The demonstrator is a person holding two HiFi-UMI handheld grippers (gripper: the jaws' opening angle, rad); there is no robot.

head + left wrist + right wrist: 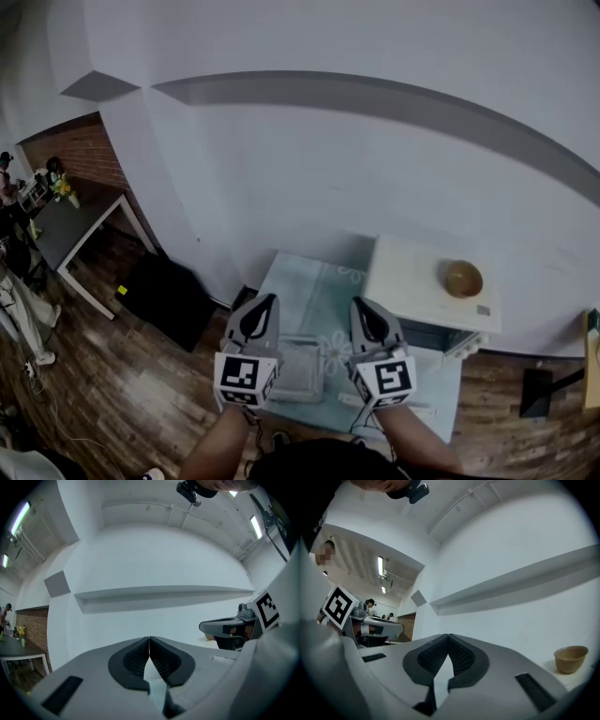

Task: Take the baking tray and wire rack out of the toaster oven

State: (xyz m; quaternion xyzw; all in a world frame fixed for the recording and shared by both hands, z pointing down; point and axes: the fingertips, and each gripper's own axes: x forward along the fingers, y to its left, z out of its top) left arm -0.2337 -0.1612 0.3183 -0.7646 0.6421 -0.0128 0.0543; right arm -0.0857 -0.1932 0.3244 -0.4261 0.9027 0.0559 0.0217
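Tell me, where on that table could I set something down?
Bare cloth at the back, between wall and tray, left of the white oven. The oven's top is free left of the bowl. Crowded in front: the tray, flanked by left tongs and right tongs.

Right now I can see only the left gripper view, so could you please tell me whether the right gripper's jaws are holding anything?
Observer: No, the right gripper has its jaws shut together with nothing between them.
Operator: Thank you; what lies below the two grippers?
Observer: In the head view, a flat grey tray lies on the pale tablecloth between them.
Operator: And where is the oven?
Observer: The white toaster oven stands at the table's right, a brown bowl on top.
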